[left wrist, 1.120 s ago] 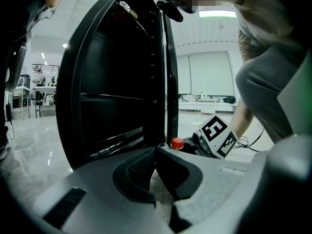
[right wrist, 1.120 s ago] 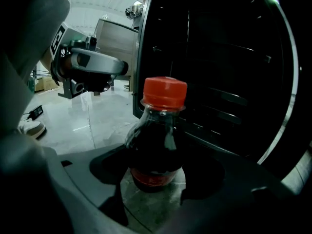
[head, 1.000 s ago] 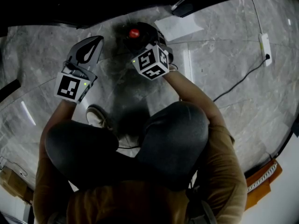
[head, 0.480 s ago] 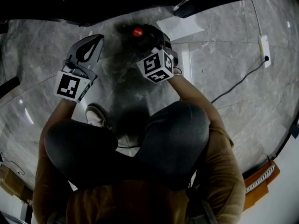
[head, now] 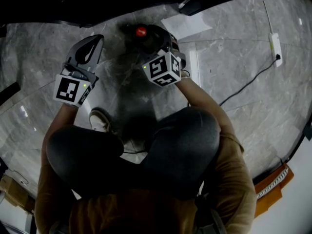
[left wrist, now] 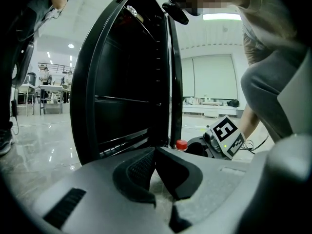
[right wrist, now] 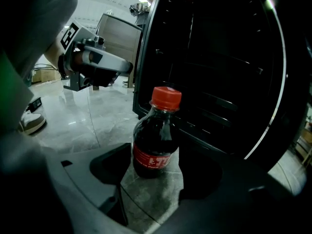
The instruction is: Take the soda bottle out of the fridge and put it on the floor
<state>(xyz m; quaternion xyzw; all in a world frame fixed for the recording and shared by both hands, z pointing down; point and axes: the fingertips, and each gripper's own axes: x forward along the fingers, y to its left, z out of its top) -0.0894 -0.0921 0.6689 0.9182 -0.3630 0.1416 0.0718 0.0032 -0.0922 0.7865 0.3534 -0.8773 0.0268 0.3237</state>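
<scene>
Right gripper [right wrist: 155,183] backed off soda bottle [right wrist: 155,141]; glossy marble floor [right wrist: 90,123].

Dim, fisheye-warped frames; glossy floor glare

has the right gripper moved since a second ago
Yes. The right gripper pulled back from the fridge, leaving the soda bottle standing farther off on the floor.

White paper sheet [head: 186,24] lying flat near top. Power strip [head: 274,45] at right, black cable [head: 248,83] running down-left from it. Shoe [head: 100,121] left of centre. Orange ribbed object [head: 270,191] at lower right edge. Ceiling light [left wrist: 222,16] lit.
</scene>
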